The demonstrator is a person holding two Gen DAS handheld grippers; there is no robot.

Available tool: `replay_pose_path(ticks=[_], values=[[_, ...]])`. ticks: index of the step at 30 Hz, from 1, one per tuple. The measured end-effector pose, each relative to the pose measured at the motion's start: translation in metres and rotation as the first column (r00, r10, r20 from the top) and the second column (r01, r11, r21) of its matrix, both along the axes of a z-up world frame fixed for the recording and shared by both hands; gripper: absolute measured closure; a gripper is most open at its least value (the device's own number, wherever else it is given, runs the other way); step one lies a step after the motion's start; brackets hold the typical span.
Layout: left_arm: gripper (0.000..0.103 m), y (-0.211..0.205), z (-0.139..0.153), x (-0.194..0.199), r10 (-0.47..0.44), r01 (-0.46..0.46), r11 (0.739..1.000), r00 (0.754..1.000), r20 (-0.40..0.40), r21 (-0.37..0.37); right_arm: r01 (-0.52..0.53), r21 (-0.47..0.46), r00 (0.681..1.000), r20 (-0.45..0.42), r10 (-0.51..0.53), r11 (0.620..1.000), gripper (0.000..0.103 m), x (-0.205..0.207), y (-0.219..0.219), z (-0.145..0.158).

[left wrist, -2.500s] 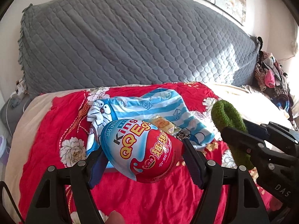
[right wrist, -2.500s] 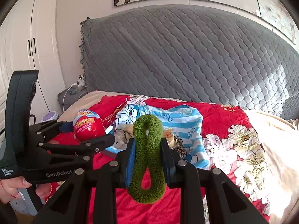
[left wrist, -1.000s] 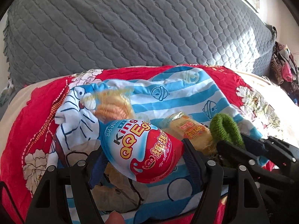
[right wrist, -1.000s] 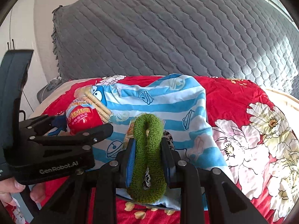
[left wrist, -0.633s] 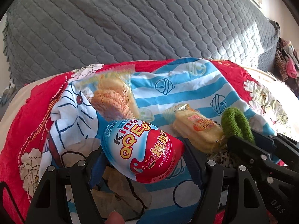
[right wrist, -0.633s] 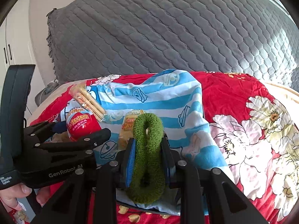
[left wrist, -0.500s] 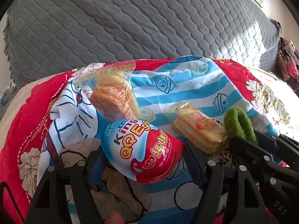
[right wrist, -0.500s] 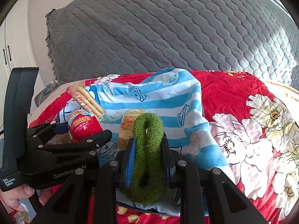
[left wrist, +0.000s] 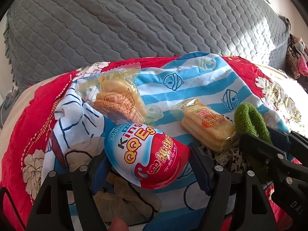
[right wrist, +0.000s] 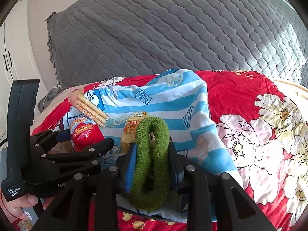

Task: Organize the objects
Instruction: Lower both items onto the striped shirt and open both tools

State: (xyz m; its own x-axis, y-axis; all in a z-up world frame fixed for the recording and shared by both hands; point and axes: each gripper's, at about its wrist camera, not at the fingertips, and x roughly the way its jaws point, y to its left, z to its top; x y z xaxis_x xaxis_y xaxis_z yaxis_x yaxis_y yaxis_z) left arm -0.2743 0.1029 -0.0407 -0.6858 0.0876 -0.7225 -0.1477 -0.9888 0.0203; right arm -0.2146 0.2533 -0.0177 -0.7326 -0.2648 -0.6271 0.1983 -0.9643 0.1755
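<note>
Green scrunchie (right wrist: pixel 152 161) stands lengthwise between jaws.

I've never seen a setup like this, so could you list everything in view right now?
Toy egg: one, red and blue, between the left tongs.
Hair band: one, green, fuzzy, between the right tongs.
Biscuit packs: two, yellow; a larger one and a smaller one, both on the cloth.
Cloth: one, blue-white striped cartoon print, on the blanket.
Blanket: one, red, floral.
Cover: one, grey, quilted, behind.
Left tongs: black, gripping.
Right tongs: black, just been opening.
</note>
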Motion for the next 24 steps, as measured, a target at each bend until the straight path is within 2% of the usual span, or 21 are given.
replay_pose_path(ticks=[2,11,24], values=[[0.025,0.000,-0.001,0.000,-0.008,0.008,1.000,1.000,0.005,0.007,-0.004,-0.007,1.000,0.004,0.004,1.000,0.064,-0.001,0.000,0.000],[0.021,-0.005,0.002,0.007,-0.017,0.017,0.999,1.000,0.007,0.033,-0.005,-0.008,1.000,0.008,0.005,1.000,0.055,0.000,0.000,0.000],[0.019,-0.014,0.010,0.014,-0.024,0.024,0.998,1.000,-0.004,0.056,-0.015,-0.010,1.000,0.009,0.015,1.000,0.050,0.002,-0.001,0.004]])
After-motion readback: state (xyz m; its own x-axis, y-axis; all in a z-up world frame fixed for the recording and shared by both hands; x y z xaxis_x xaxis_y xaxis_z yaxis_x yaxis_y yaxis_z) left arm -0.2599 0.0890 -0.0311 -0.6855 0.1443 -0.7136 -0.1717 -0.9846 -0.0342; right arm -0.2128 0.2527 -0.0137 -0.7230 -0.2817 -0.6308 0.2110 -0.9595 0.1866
